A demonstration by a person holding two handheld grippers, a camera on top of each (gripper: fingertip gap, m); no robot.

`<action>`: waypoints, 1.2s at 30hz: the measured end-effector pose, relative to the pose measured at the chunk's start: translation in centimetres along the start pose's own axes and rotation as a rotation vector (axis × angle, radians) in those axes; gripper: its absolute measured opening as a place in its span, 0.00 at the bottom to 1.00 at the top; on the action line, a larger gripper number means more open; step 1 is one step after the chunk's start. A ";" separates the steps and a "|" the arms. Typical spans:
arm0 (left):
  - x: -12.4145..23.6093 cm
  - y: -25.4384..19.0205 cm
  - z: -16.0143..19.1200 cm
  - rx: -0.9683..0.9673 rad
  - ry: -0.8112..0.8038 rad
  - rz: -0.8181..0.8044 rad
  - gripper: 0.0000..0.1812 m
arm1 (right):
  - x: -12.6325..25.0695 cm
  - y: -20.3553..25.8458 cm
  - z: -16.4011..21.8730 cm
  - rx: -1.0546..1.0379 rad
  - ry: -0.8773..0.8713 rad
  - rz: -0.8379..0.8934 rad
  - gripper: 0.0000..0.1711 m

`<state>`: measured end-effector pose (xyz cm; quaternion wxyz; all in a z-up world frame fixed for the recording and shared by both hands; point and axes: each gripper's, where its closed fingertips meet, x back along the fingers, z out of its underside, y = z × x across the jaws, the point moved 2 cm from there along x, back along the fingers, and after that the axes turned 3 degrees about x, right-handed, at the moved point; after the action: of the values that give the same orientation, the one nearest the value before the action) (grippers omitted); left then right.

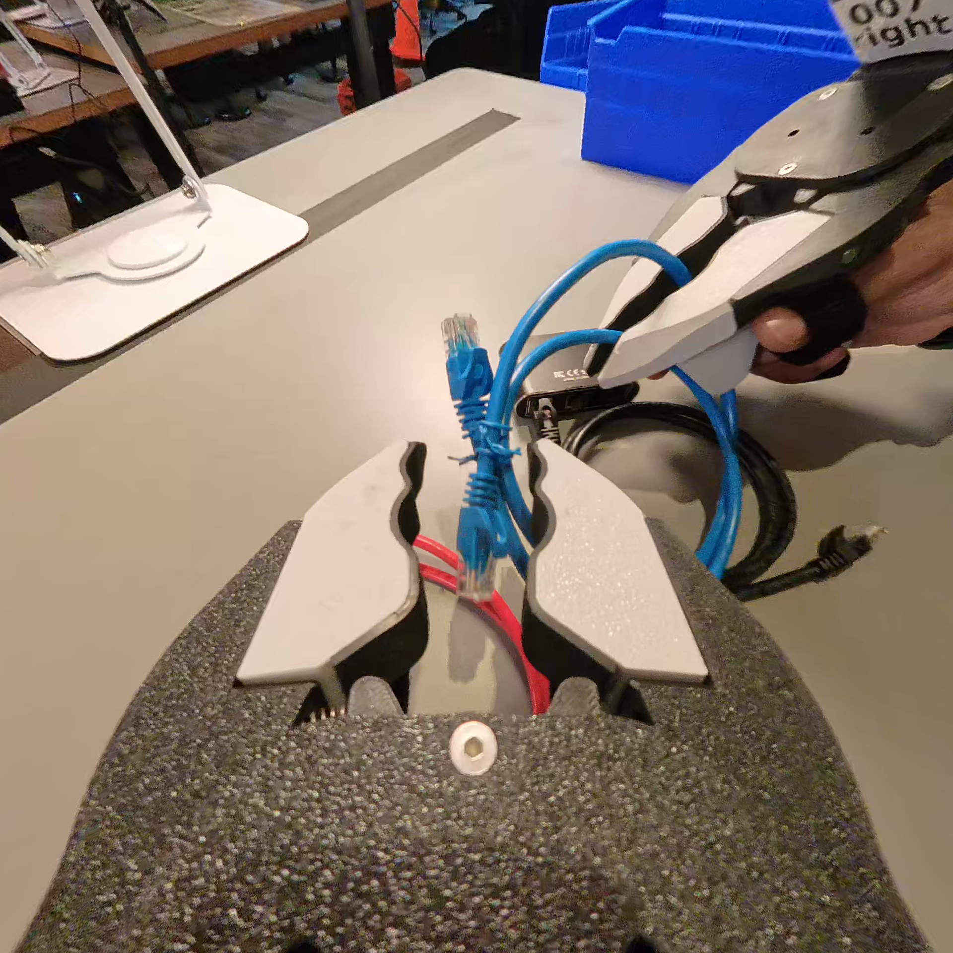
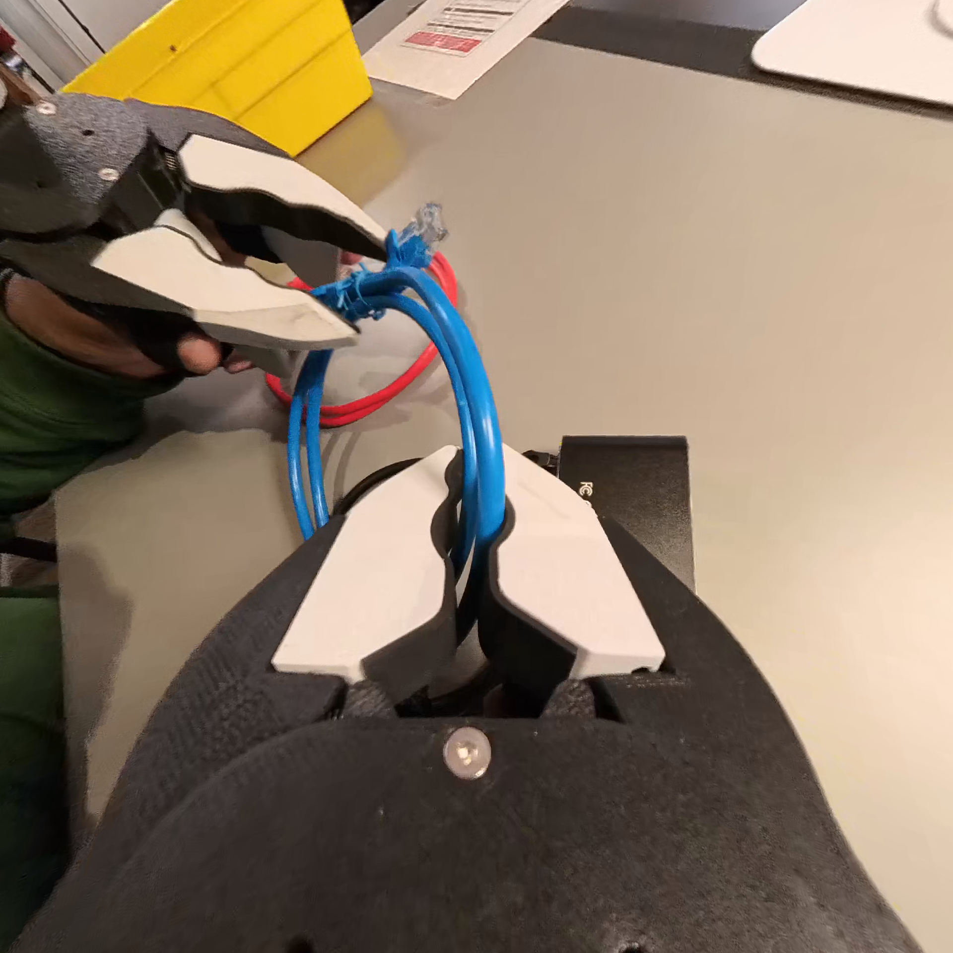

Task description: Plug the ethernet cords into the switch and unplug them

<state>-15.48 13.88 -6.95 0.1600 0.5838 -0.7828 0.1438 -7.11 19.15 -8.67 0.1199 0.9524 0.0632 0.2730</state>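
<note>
Right wrist view: switch (image 2: 647,495) half-hidden.

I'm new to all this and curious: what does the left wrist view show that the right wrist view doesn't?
Only the left wrist view shows the blue bins, the black cord and the white lamp base. Only the right wrist view shows the yellow bin and a printed sheet. Both show the blue cord, the red cord, the black switch, and both tongs: left open, right shut on the blue cord.

Ethernet cords: three – blue cord (image 1: 727,464), red cord (image 2: 361,402), black cord (image 1: 763,515)
Switch (image 2: 650,495): one
Bins: blue bin (image 1: 696,103), yellow bin (image 2: 247,67) (one per view)
Grippers: two – left gripper (image 1: 477,454), right gripper (image 2: 479,459)
</note>
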 end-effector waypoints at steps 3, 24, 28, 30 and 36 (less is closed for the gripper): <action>-0.2 0.1 0.4 -0.036 0.016 -0.021 0.16 | -0.4 0.9 0.2 -0.005 0.003 -0.043 0.05; 3.2 -1.2 -2.3 0.051 -0.141 0.338 0.08 | 4.3 0.6 -3.1 0.343 -0.169 -0.153 0.22; 2.8 -2.8 -1.8 0.080 -0.114 0.436 0.08 | 5.1 1.5 -3.5 0.417 -0.218 -0.187 0.22; 2.6 -3.4 -1.5 0.079 -0.094 0.465 0.08 | 5.8 2.0 -4.0 0.428 -0.264 -0.233 0.22; 2.4 -4.4 -0.9 0.061 -0.053 0.509 0.08 | 7.2 0.9 -5.2 0.363 -0.350 -0.237 0.21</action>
<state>-11.84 10.96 -5.01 0.0805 0.3763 -0.9037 0.1879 -3.73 20.65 -0.51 -0.0123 0.9770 0.2003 0.0725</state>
